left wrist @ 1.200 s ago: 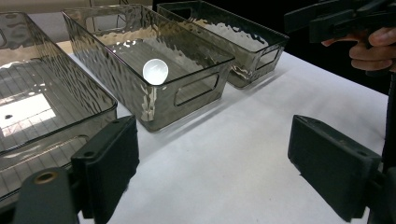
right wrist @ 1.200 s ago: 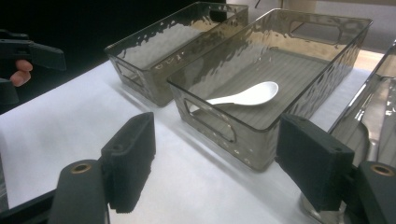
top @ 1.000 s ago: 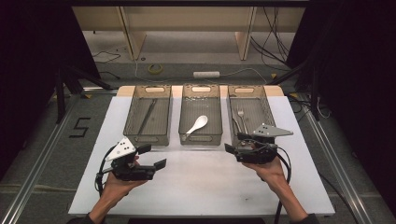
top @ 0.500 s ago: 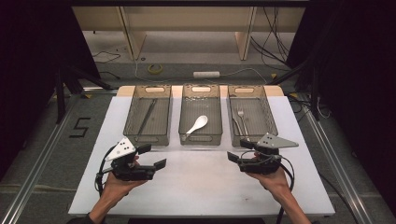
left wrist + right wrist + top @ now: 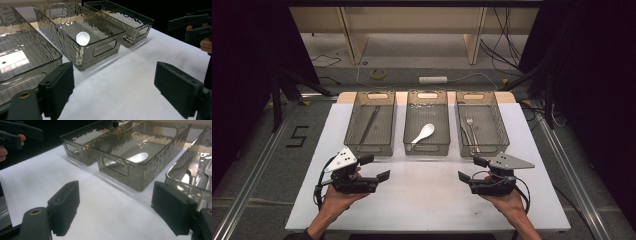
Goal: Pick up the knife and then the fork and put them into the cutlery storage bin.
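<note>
Three smoky clear bins stand in a row at the back of the white table [image 5: 427, 202]. The left bin [image 5: 351, 119] holds a long dark utensil [image 5: 368, 126]. A white spoon [image 5: 423, 134] [image 5: 83, 38] [image 5: 138, 157] lies in the middle bin [image 5: 426, 149]. In the right bin [image 5: 500, 123] are a fork [image 5: 470, 125] [image 5: 208, 171] and other metal cutlery. My left gripper [image 5: 375, 167] [image 5: 115, 82] hovers open in front of the left bin, empty. My right gripper [image 5: 472, 169] [image 5: 117, 200] sits low in front of the right bin; its jaws have just been opening, nothing between them.
A hand holds each gripper near the table's front edge. Behind the table lie a white power strip [image 5: 433, 79], a tape roll [image 5: 378, 73] and cables on the floor. A "5" mark [image 5: 298, 136] sits on the floor at left, beside a metal rail.
My right gripper has drawn back from the right bin toward the front edge and sunk a little, its jaws wider. The left gripper has stayed put.
</note>
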A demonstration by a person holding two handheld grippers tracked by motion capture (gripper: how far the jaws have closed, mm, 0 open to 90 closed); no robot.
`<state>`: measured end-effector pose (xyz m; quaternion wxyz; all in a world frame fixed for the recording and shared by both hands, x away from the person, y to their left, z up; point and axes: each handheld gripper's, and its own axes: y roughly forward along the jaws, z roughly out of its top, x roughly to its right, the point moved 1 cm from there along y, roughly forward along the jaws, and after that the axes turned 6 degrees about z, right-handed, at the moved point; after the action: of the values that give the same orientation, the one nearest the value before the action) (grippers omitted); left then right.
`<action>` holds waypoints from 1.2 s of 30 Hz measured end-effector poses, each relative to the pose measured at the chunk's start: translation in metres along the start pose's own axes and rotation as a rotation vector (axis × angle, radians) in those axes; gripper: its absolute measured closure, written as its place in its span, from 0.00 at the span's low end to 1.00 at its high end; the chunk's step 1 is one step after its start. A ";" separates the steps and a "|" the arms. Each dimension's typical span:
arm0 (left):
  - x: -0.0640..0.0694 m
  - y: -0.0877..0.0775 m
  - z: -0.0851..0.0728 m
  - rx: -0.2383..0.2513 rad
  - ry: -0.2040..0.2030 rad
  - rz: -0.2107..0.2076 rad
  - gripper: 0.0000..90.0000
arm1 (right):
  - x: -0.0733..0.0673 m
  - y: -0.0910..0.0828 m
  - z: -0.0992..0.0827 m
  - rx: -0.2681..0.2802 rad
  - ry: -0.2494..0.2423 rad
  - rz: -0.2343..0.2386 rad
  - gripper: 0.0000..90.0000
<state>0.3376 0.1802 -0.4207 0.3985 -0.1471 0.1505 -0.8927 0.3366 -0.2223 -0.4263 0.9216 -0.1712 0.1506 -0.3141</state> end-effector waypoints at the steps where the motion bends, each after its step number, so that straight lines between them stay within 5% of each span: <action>1: 0.000 0.000 0.000 0.000 0.000 0.000 0.18 | 0.000 -0.001 -0.002 -0.001 0.005 0.000 0.26; 36: 0.000 0.000 0.000 0.000 -0.006 -0.005 0.18 | -0.003 -0.013 -0.020 0.002 0.028 -0.027 0.23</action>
<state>0.3378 0.1804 -0.4207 0.3965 -0.1501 0.1489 -0.8933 0.3199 -0.2340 -0.4383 0.9152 -0.1677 0.1609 -0.3292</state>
